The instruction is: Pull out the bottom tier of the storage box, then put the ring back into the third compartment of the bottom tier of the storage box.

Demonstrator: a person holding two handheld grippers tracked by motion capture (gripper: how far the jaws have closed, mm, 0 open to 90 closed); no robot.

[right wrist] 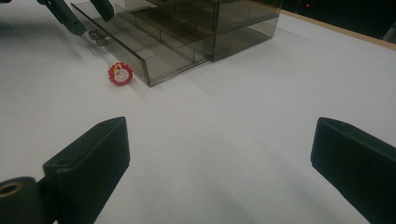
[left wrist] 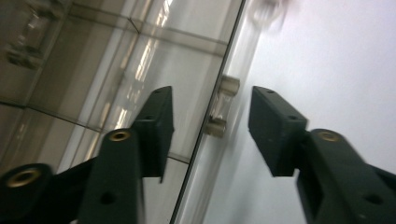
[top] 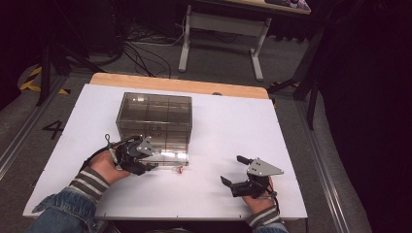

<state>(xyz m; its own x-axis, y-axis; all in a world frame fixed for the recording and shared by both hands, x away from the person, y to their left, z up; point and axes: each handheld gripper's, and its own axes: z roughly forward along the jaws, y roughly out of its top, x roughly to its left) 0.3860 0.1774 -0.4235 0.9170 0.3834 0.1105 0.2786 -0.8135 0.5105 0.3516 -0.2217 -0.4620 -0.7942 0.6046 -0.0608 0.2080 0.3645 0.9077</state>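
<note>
A smoky, see-through drawer box (top: pixel 154 124) is sitting toward the left middle of the white bench (top: pixel 233 126). Its bottom drawer (right wrist: pixel 140 51) is standing pulled out toward the person, and thin walls are dividing it into compartments that are looking bare in the right gripper view. The upper tiers are staying closed; whether anything is lying inside them I cannot tell through the tinted walls.

The left tongs (left wrist: pixel 210 116) are hovering at the drawer's front panel, their jaws standing apart on either side of the small clear handle (left wrist: pixel 219 105) without pressing on it. The right tongs (right wrist: pixel 219 158) are resting well apart from the box, near the bench's front right corner, with their jaws spread wide and nothing between them.

A small red-rimmed round trinket (right wrist: pixel 120 73) with a white centre is lying on the bench just beside the drawer's front right corner, outside every compartment.

The drawer front is reaching close to the person's left hand (top: pixel 104 167), leaving little room there. To the right of the box a broad stretch of white surface is lying open as far as the right edge. A strip of bare wood (top: pixel 180 85) is showing along the far edge, beyond the white sheet.
</note>
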